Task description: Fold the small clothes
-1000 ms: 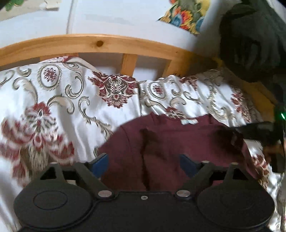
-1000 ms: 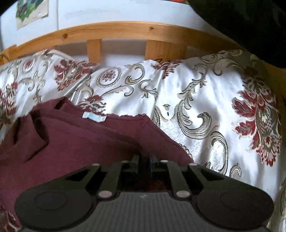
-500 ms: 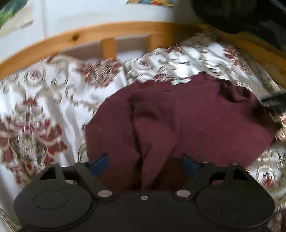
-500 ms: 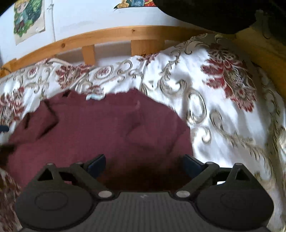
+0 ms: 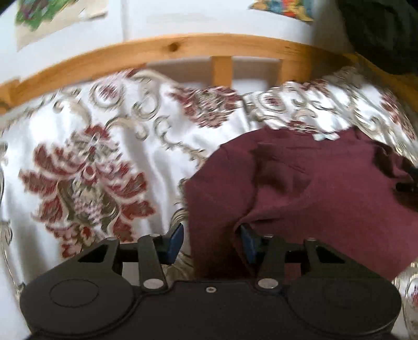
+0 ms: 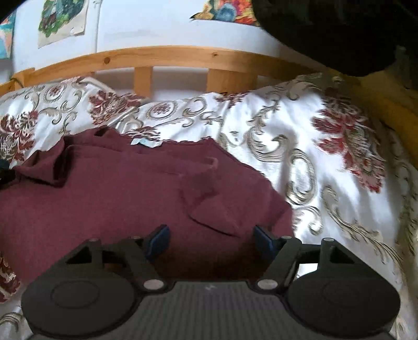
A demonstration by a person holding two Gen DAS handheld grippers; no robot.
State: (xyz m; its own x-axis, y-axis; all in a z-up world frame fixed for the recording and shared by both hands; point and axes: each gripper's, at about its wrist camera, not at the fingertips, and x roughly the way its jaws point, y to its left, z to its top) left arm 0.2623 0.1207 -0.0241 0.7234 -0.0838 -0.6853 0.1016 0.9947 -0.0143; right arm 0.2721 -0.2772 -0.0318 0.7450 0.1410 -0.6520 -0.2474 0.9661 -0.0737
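The maroon garment (image 5: 313,188) lies spread on a white bedspread (image 5: 78,146) patterned with dark red flowers and grey-gold scrolls, in the right half of the left wrist view; a pale label (image 5: 325,136) sits at its far edge, and a fold of cloth rises near its middle; the left gripper (image 5: 211,242) stands over the garment's near left corner, its jaws part-way apart and just been closing, with the garment's left edge between the blue pads (image 5: 175,239); whether the pads press on the cloth cannot be told, since a gap shows beside the left one; behind the bed runs a wooden rail (image 5: 183,49) with upright slats, then a white wall with coloured pictures (image 5: 54,18); a dark bulk (image 5: 381,31) fills the top right corner.

In the right wrist view the maroon garment (image 6: 117,198) fills the left and centre, its label (image 6: 146,142) at the far edge and a small flap lying near the right side; the right gripper (image 6: 211,240) hangs over the near edge, jaws spread wide and just been narrowing, cloth under and between the pads (image 6: 262,239) but not pinched; the bedspread (image 6: 326,167) stretches to the right; the wooden rail (image 6: 169,56) and the pictures (image 6: 62,18) lie beyond.
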